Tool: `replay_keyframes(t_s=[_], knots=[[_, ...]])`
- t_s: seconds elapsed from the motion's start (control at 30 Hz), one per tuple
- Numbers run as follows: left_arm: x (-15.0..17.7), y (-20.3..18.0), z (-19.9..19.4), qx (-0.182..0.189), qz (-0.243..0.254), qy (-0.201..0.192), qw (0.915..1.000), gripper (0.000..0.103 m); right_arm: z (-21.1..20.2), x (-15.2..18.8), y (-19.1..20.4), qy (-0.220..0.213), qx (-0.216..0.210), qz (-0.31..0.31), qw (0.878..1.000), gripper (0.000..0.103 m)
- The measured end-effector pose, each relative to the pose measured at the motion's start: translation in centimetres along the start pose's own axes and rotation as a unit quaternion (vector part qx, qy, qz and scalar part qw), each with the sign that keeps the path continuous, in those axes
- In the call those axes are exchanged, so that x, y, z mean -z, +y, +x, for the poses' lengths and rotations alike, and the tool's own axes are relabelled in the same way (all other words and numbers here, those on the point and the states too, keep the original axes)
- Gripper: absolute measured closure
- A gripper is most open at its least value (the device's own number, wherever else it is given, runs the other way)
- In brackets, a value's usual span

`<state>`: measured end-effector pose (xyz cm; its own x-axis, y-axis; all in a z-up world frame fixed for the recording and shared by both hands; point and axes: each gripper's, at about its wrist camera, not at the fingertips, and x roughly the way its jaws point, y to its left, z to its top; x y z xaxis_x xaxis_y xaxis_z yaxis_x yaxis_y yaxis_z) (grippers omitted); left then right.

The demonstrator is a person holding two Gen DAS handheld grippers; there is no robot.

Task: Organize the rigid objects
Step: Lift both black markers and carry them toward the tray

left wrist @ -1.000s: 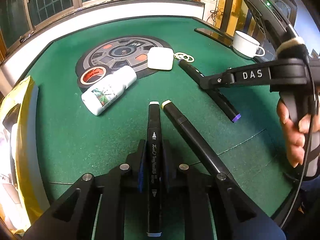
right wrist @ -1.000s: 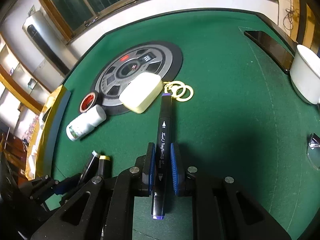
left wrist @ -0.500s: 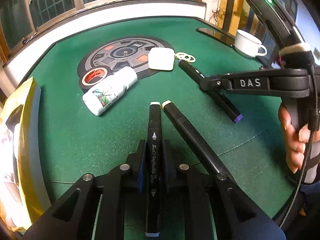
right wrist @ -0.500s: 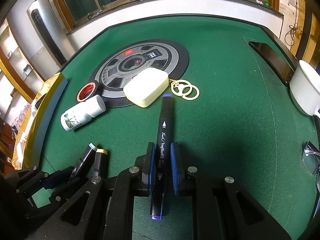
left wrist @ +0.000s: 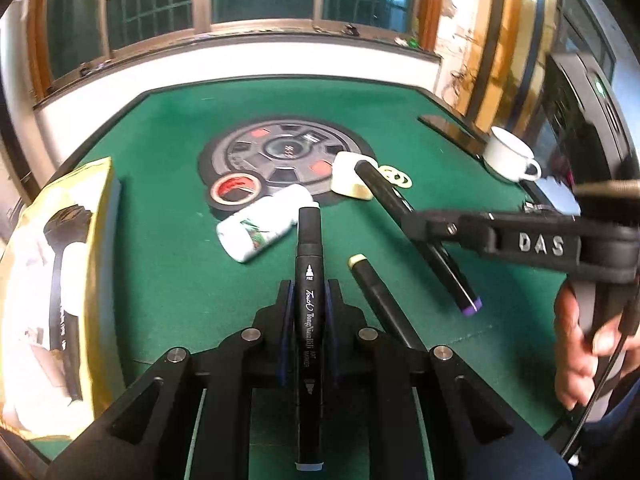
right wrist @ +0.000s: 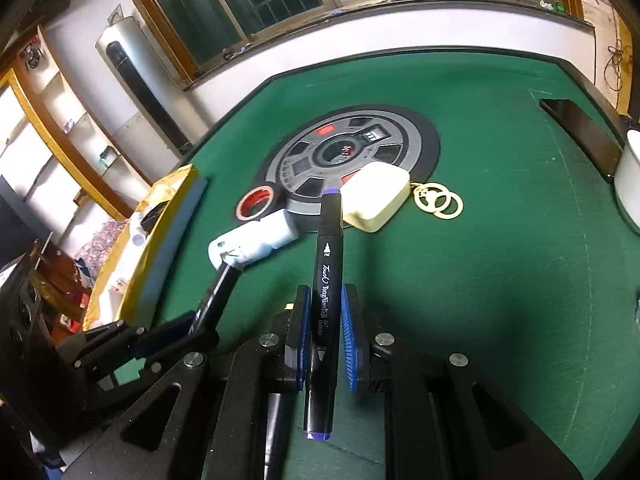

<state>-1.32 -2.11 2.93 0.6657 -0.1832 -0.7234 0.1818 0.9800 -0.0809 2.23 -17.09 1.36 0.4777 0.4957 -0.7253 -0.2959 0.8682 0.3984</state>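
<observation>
left tool (left wrist: 307, 304): we've got it clamped tight on a black art marker (left wrist: 308, 280), blue pads squeezing the barrel mid-length. The marker sticks out both ways, one end towards 12 o'clock and the grey-capped end back at 6 in the left wrist view.

right tool (right wrist: 324, 320): same deal, pinched down on a purple-capped marker (right wrist: 326, 280), which runs from 6 up to 12 o'clock in its own view. From the left wrist view we see this tool (left wrist: 416, 224) coming in from 3 o'clock with that marker (left wrist: 420, 232) slanting from about 11 down to 5, and a hand (left wrist: 584, 344) wrapped round the handle.

third marker (left wrist: 376, 296): yellow-capped, lying on the green bench (left wrist: 160, 272) just to the right of our left tool, cap pointing to 11 o'clock. Nobody's got hold of it.

white bottle (left wrist: 266, 226): on its side at roughly 11 o'clock from the left tool, just past the held marker's tip.

tape roll (left wrist: 234, 192): red-cored, sitting at the edge of the round grey-black mat (left wrist: 280, 152), just beyond the bottle.

cream case (right wrist: 376, 196): rounded square thing on the mat's rim, at 12 to 1 o'clock from the right tool, with pale yellow rings (right wrist: 438, 202) beside it at its 3 o'clock.

white cup (left wrist: 508, 154): far off at 2 o'clock near the bench edge.

yellow box (left wrist: 56, 280): at 9 o'clock along the left edge, open, contents too washed out for us to tell.
</observation>
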Motion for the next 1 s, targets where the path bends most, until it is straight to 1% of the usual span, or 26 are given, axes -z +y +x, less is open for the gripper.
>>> replay_keyframes(t_s=[0.13, 0.33, 0.5, 0.63, 0.87, 1.0], knots=[[0.0, 0.6, -0.7, -0.008, -0.019, -0.008, 0.9998, 0.091, -0.1, 0.3, 0.9, 0.002, -0.02, -0.008, 1.0, 0.09], [-0.2, 1.2, -2.1, -0.016, -0.029, -0.025, 0.9991, 0.091, 0.2, 1.1, 2.2, 0.009, -0.042, -0.023, 0.999, 0.09], [-0.6, 2.0, -2.5, -0.015, -0.038, -0.033, 0.9986, 0.091, 0.3, 1.3, 2.6, 0.008, -0.051, -0.031, 0.998, 0.09], [-0.7, 2.6, -3.2, -0.014, -0.045, -0.045, 0.9979, 0.091, 0.5, 1.3, 2.4, 0.011, -0.055, -0.026, 0.998, 0.09], [-0.4, 4.6, -5.2, -0.015, -0.059, -0.069, 0.9957, 0.091, 0.4, 1.3, 3.1, 0.011, -0.075, -0.025, 0.997, 0.09], [-0.3, 6.9, -6.8, -0.022, -0.081, -0.09, 0.9925, 0.09, 0.6, 1.3, 4.2, 0.013, -0.084, -0.023, 0.996, 0.09]])
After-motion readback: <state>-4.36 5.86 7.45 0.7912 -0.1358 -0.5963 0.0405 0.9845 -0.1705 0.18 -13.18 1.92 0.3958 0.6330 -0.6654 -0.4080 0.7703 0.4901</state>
